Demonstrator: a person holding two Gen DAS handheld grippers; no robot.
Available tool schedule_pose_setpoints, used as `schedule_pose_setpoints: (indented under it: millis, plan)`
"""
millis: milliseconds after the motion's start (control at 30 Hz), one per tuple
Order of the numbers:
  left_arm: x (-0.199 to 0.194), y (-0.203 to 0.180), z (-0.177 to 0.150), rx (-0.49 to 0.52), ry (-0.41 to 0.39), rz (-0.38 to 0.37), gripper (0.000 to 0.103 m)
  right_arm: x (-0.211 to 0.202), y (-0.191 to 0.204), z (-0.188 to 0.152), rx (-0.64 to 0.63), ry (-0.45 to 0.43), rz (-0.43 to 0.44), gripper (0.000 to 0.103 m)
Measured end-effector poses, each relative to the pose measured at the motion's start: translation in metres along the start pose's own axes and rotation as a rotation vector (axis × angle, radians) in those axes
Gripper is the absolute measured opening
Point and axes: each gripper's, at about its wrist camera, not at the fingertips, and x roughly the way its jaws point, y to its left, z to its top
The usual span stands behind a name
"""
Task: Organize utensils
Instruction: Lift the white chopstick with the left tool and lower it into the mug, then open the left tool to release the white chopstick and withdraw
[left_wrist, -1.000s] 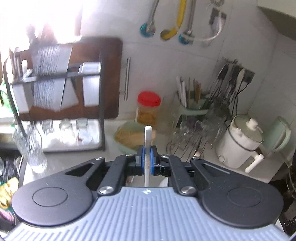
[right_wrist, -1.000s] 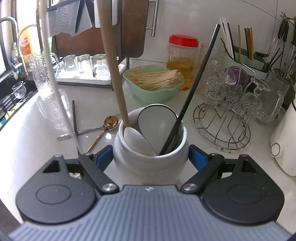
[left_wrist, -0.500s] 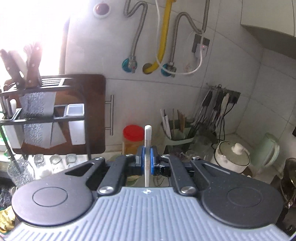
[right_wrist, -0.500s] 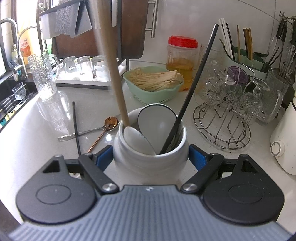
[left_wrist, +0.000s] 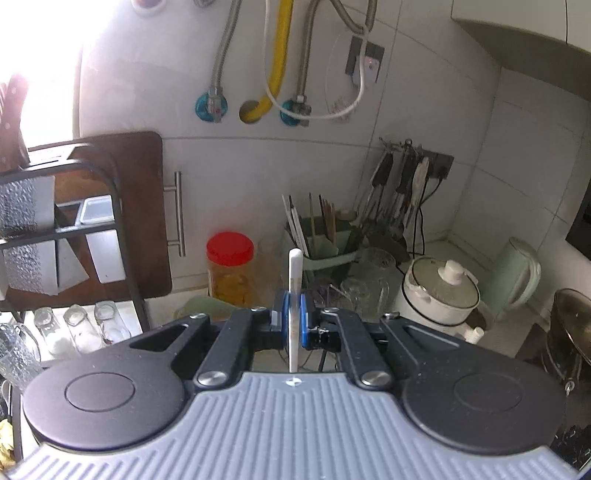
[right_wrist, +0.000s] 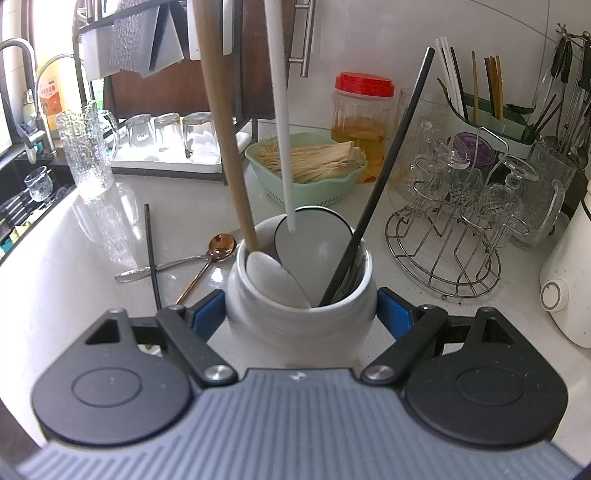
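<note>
Kitchen counter (right_wrist: 92, 258) is cluttered. White chopstick (left_wrist: 295, 295) is pinched by left gripper (left_wrist: 291, 321); jar (right_wrist: 299, 314) is clamped by right gripper (right_wrist: 301, 314). Chopstick could miss, strike the rim, slip free.

White tiled wall (left_wrist: 480, 206); bright window (left_wrist: 37, 44)

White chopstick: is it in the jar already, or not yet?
Not yet in. The white chopstick hangs with its tip just above the white jar mouth, pinched in the left hand-held gripper.
</note>
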Motion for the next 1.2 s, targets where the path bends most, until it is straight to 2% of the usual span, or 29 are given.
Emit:
schedule_pose_setpoints:
  millis: [267, 500, 900, 1000, 1200]
  plan:
    - [0.017, -0.006, -0.015, 0.039, 0.076, -0.005, 0.007, -0.001, 0.000, 0.000, -0.001, -0.006, 0.001, 0.089]
    - [0.038, -0.018, -0.025, 0.140, 0.201, -0.020, 0.007, -0.001, 0.000, -0.001, 0.004, -0.013, 0.001, 0.089]
    - [0.053, -0.032, -0.022, 0.273, 0.394, -0.068, 0.007, -0.001, 0.001, -0.003, 0.008, -0.019, -0.006, 0.089]
    - [0.060, -0.038, -0.028, 0.313, 0.422, -0.071, 0.007, -0.001, 0.001, -0.003, 0.009, -0.019, -0.006, 0.089]
    - [0.074, -0.040, -0.036, 0.323, 0.453, -0.079, 0.007, -0.001, 0.001, -0.003, 0.012, -0.019, -0.011, 0.089]
